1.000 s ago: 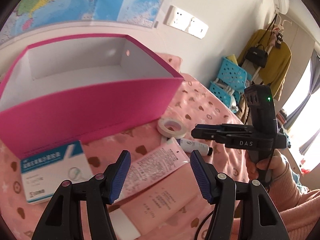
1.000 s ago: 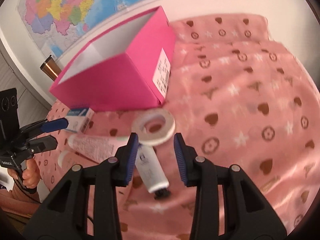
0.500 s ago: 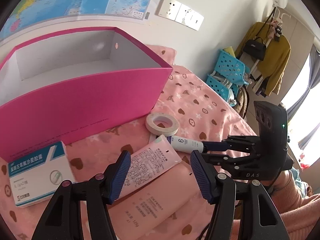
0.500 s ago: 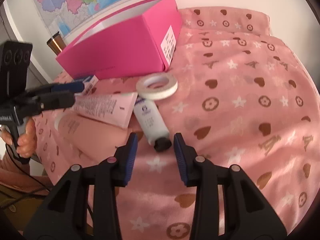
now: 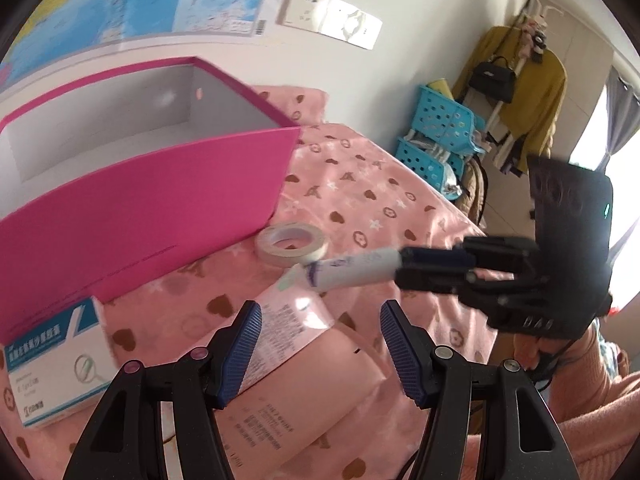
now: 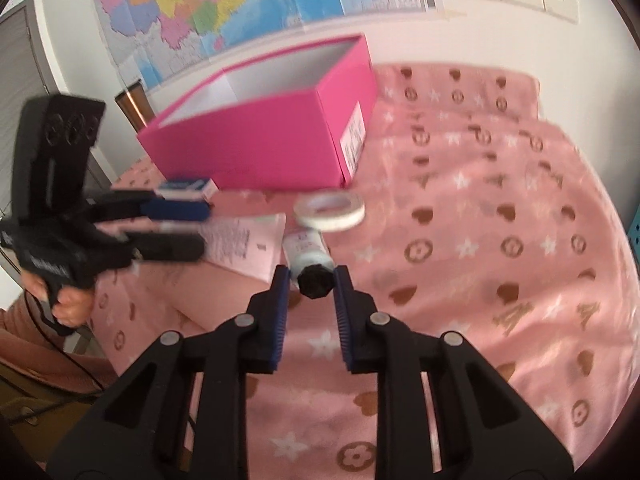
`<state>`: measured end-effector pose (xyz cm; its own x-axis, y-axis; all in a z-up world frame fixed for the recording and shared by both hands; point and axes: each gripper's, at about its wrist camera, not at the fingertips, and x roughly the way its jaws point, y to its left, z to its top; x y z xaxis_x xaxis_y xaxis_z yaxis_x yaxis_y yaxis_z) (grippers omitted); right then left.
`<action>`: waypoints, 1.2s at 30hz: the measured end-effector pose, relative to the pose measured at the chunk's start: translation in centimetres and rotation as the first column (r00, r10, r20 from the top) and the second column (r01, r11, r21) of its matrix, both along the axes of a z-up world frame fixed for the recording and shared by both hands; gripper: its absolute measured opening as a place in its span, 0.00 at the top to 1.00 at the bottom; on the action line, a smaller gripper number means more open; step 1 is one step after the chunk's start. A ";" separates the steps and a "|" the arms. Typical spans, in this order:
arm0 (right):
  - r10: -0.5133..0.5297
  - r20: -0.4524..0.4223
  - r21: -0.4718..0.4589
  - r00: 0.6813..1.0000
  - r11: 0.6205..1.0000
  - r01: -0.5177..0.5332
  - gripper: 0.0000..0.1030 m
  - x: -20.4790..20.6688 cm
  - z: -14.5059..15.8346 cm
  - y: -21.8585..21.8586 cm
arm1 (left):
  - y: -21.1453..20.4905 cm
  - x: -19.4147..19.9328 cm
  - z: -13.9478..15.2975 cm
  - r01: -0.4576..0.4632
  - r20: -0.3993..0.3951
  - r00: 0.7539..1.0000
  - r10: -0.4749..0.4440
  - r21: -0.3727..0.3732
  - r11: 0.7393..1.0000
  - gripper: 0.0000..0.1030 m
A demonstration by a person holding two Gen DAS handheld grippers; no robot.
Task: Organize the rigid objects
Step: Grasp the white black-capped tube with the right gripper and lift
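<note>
A small white tube (image 6: 306, 250) with a black cap lies pointing at my right gripper (image 6: 312, 280). Its jaws are closing and the cap sits between the pads, touching both. In the left wrist view the tube (image 5: 352, 268) hangs tilted off the cloth from the right gripper (image 5: 402, 266). My left gripper (image 5: 320, 316) stands open and empty above a labelled pink tube (image 5: 288, 328) and a larger pink tube (image 5: 320, 392). A tape roll (image 5: 290, 240) lies by the open, empty pink box (image 5: 160, 208). A white and blue medicine box (image 5: 52, 360) lies at the left.
The pink patterned cloth (image 6: 500, 240) stretches bare to the right. Blue baskets (image 5: 444, 128) and a rack with a yellow coat (image 5: 524, 80) stand beyond the bed. A copper tumbler (image 6: 134, 106) stands behind the box by the wall map (image 6: 240, 4).
My right gripper has moved up to the small white tube and closed its jaws around the black cap, tilting the tube off the cloth. The left gripper has drifted slightly and stays open.
</note>
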<state>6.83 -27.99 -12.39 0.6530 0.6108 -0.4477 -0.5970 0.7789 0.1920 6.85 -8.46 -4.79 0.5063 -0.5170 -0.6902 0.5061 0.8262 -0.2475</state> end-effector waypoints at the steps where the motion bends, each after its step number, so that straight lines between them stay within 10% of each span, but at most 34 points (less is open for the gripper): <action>1: 0.010 0.008 0.011 1.000 1.000 -0.010 0.81 0.0 0.4 0.0 | -0.4 0.0 0.0 0.008 0.007 1.000 -0.008 0.003 1.000 0.39; 8: 0.022 0.041 0.016 0.999 1.000 -0.022 0.81 1.3 2.2 1.1 | -2.6 1.2 0.1 0.037 0.071 0.997 -0.040 0.047 0.998 0.43; 13: 0.028 0.048 0.028 0.998 0.999 -0.029 0.81 2.2 3.0 1.5 | -3.0 3.0 -0.4 0.026 0.063 0.998 -0.029 0.044 0.999 0.70; 19: 0.035 0.050 0.054 0.998 0.998 -0.037 0.76 3.8 3.7 2.1 | -2.6 3.5 -0.4 0.005 0.076 0.997 -0.007 0.035 0.999 0.77; 36: 0.085 0.084 0.077 0.993 0.993 -0.091 0.73 3.6 5.7 3.1 | -1.6 2.6 2.0 0.011 0.124 0.992 -0.011 0.000 1.000 0.77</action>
